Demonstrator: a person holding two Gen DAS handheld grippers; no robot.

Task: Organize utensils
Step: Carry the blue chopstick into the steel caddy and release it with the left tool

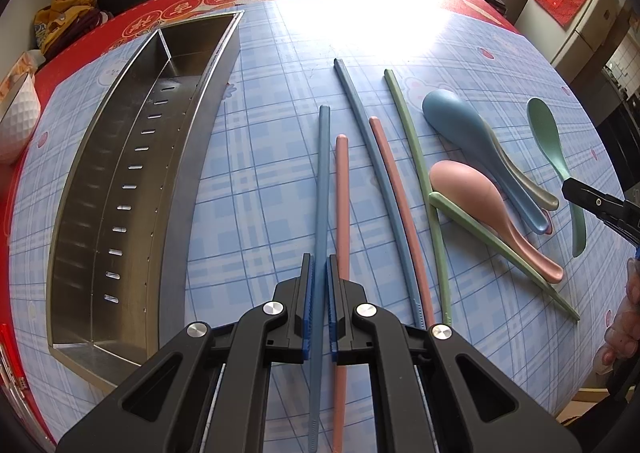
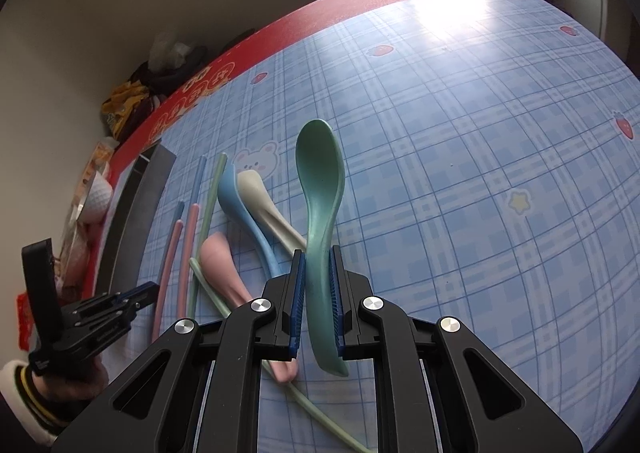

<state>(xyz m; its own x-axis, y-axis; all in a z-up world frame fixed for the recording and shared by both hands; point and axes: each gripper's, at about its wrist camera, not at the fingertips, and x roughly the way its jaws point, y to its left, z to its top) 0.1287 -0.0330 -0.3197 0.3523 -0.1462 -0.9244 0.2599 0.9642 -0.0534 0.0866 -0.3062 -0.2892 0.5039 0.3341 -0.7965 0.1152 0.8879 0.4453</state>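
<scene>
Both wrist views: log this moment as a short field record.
left gripper: closed around a blue chopstick
right gripper: clamped on the green spoon handle
metal organizer tray: left of the utensils, nothing visible in it
loose chopsticks: pink, pink, blue, green, green
loose spoons: blue spoon, pink spoon, beige spoon
surface: blue plaid tablecloth
</scene>
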